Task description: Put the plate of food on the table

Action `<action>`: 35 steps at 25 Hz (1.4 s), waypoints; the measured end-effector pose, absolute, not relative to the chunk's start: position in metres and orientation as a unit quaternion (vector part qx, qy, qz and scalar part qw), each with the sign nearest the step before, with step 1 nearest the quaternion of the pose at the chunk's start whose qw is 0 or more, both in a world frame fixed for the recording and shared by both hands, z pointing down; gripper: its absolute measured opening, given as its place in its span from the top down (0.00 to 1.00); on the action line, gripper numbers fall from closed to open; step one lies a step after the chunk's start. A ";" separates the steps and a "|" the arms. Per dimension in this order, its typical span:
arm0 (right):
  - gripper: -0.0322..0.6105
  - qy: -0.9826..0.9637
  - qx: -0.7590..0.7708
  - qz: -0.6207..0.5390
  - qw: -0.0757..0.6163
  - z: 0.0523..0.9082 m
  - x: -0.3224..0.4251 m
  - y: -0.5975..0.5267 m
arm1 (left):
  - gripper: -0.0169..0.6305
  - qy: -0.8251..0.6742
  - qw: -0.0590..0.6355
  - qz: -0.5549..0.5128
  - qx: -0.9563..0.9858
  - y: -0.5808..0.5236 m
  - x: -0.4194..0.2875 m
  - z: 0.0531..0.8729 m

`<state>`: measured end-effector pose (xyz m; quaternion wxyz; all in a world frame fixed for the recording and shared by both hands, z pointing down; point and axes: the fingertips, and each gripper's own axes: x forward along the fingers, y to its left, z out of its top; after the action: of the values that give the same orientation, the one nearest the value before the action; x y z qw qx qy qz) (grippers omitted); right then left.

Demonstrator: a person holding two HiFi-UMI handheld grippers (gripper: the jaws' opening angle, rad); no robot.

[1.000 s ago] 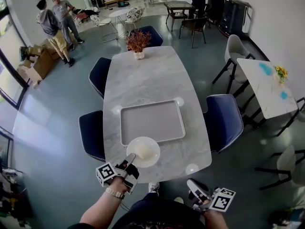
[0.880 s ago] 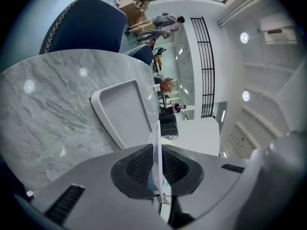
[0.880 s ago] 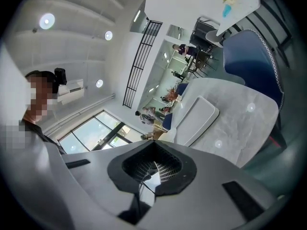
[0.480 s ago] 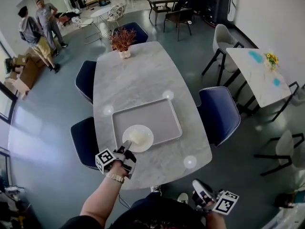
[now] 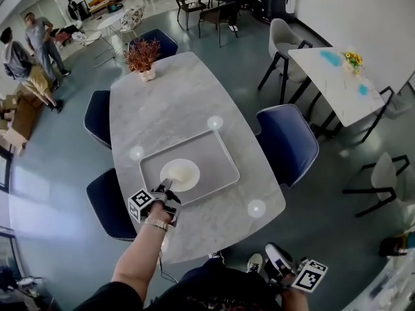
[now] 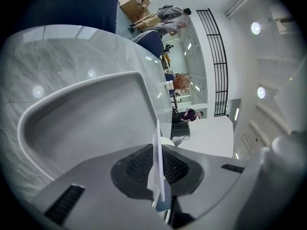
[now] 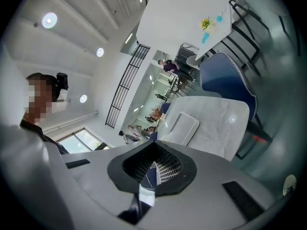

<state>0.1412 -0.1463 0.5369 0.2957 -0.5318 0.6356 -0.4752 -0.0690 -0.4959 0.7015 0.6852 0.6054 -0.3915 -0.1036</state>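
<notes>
A white plate [image 5: 181, 173] with a pale portion of food lies over the middle of the grey tray [image 5: 216, 161] on the marble table [image 5: 175, 102]. My left gripper [image 5: 166, 188] is shut on the plate's near rim. In the left gripper view the rim [image 6: 157, 147] shows edge-on, pinched in the left gripper [image 6: 157, 176], with the tray [image 6: 86, 123] below it. Whether the plate rests on the tray or hangs just above it I cannot tell. My right gripper [image 5: 272, 254] hangs low beside my body, off the table, shut and empty [image 7: 148, 176].
A potted dried plant [image 5: 141, 57] stands at the table's far end. Blue chairs [image 5: 288, 141] [image 5: 107, 203] [image 5: 97, 115] flank the table. A white side table [image 5: 337, 76] stands at the right. People [image 5: 26, 50] stand far left by cardboard boxes.
My left gripper has carried the plate forward from the tray's near edge to over the tray's middle. The right gripper has stayed low at my side.
</notes>
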 end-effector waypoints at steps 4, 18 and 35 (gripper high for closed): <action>0.93 0.624 -0.542 -0.474 0.304 0.537 0.142 -0.143 | 0.93 -0.394 0.684 -0.089 0.608 -0.509 -0.058 0.709; 0.93 0.599 -0.556 -0.478 0.321 0.542 0.138 -0.138 | 0.93 -0.407 0.676 -0.046 0.612 -0.530 -0.041 0.733; 0.93 0.595 -0.554 -0.481 0.328 0.546 0.135 -0.137 | 0.87 -0.447 0.644 0.024 0.621 -0.534 -0.042 0.745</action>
<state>0.1349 -0.1365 0.5457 0.3277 -0.5541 0.5953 -0.4808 -0.0421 -0.5340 0.7449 0.6441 0.6206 -0.4465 0.0245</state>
